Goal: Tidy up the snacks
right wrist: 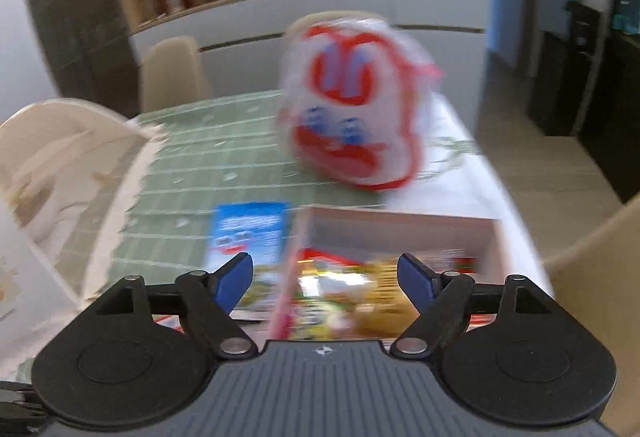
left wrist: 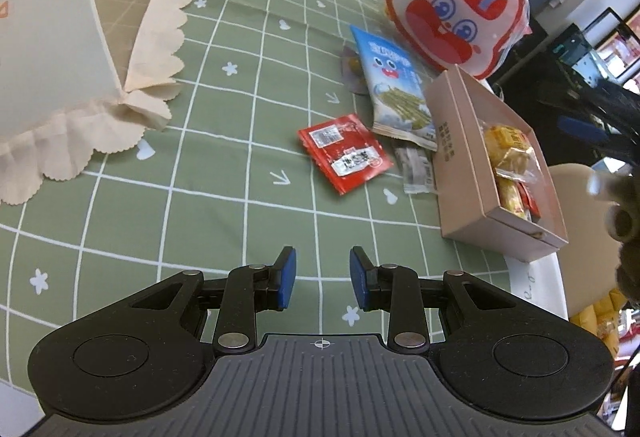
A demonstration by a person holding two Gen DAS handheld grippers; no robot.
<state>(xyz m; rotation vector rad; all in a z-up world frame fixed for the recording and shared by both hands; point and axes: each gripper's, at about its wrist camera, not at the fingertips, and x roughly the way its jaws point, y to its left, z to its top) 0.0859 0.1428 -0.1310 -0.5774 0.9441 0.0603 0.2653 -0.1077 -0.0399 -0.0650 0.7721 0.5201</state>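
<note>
The flat red foil snack packet [left wrist: 345,153] is seen lying on the green checked bench [left wrist: 224,141], just left of the pink cardboard box [left wrist: 472,173]. It looks light, thin and slippery, best pinched by an edge. Both the left claw [left wrist: 322,279] and the right claw [right wrist: 325,281] are spread apart, holding nothing.

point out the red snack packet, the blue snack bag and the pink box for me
red snack packet [left wrist: 344,153]: left wrist view, middle of its flat face.
blue snack bag [left wrist: 394,87]: left wrist view, centre of the printed front.
pink box [left wrist: 460,165]: left wrist view, its near long outer wall.
</note>
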